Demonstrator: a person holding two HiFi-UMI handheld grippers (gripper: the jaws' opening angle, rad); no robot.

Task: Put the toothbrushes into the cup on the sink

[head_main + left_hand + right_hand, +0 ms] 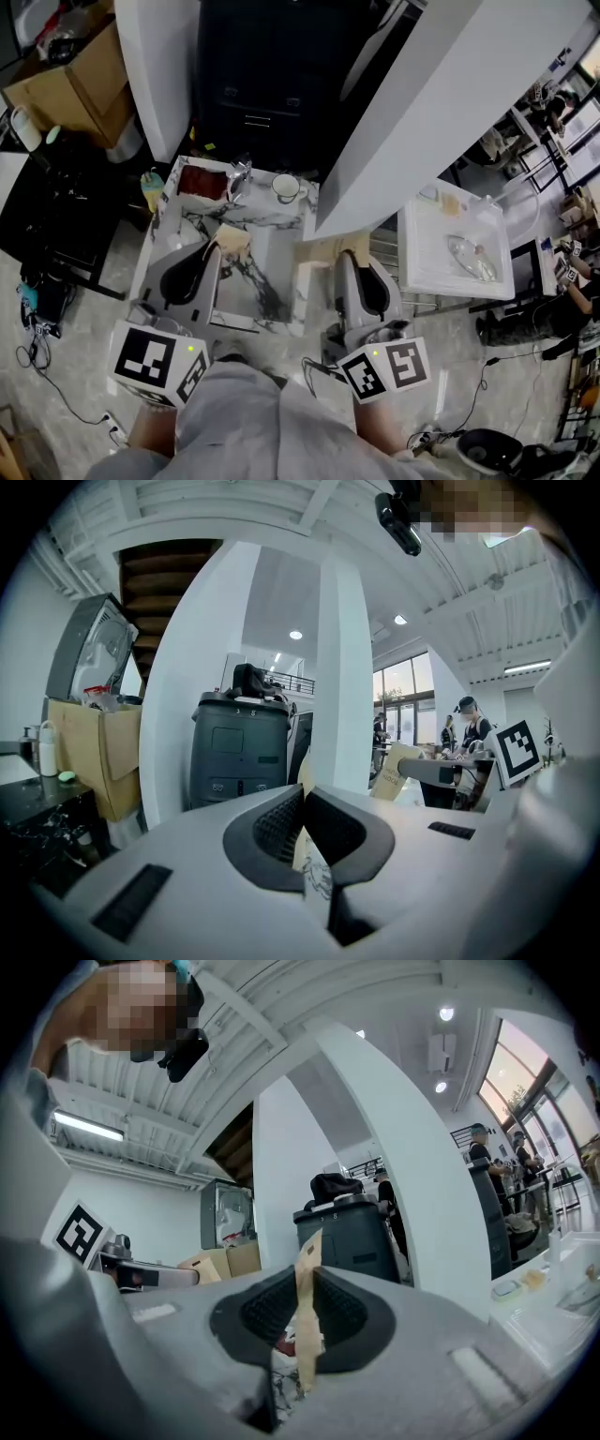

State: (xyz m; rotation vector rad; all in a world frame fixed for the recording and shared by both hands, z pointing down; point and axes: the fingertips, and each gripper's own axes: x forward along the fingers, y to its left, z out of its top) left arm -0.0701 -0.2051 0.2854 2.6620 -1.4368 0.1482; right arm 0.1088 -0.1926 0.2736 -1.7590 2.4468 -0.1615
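Marble sink [267, 281] below, cup [285, 187] at far edge | left gripper [303, 799] pinches pale toothbrush packet [317, 878] — right gripper [307, 1279] pinches tan toothbrush packet [305, 1335] | risk: thin packets may pivot in the pads — missing the cup

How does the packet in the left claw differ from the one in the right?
The left packet, in the left gripper, is pale with a dark printed drawing; the right packet, in the right gripper, is plain brown card. From the head view the left packet shows a broad face beyond its jaws, the right packet only a sliver. Both are flat and pinched between closed jaws.
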